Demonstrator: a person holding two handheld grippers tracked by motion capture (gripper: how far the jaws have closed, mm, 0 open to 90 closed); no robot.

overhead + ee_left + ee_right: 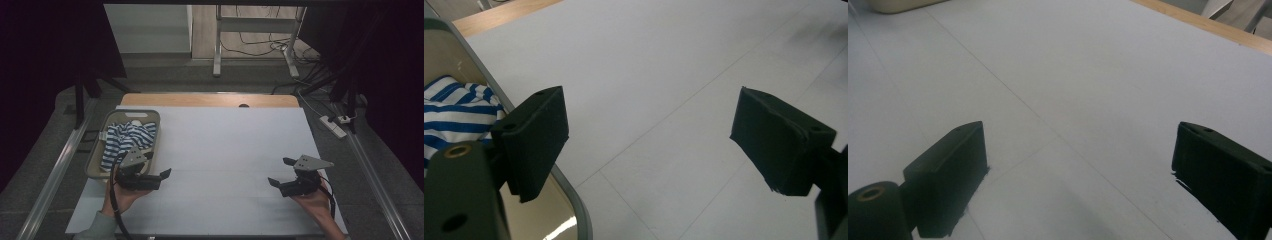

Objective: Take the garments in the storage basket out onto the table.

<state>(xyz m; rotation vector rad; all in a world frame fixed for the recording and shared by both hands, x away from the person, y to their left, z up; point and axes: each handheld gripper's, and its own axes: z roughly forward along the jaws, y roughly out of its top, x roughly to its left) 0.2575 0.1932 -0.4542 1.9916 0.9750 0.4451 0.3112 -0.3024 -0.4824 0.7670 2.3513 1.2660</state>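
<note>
Striped cloth in basket, left claw beside, spread empty

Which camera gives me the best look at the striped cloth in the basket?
The high view: the blue-and-white striped cloth shows whole, heaped in the beige basket by the left gripper. The left gripper view catches only a corner of it behind the basket rim. The right gripper view shows just a bit of the basket's edge.

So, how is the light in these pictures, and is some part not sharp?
High view: dim, dark corners, the table evenly lit. Left gripper view: sharp striped cloth, a glare streak inside the basket. Right gripper view: soft jaw shadows on the table.
</note>
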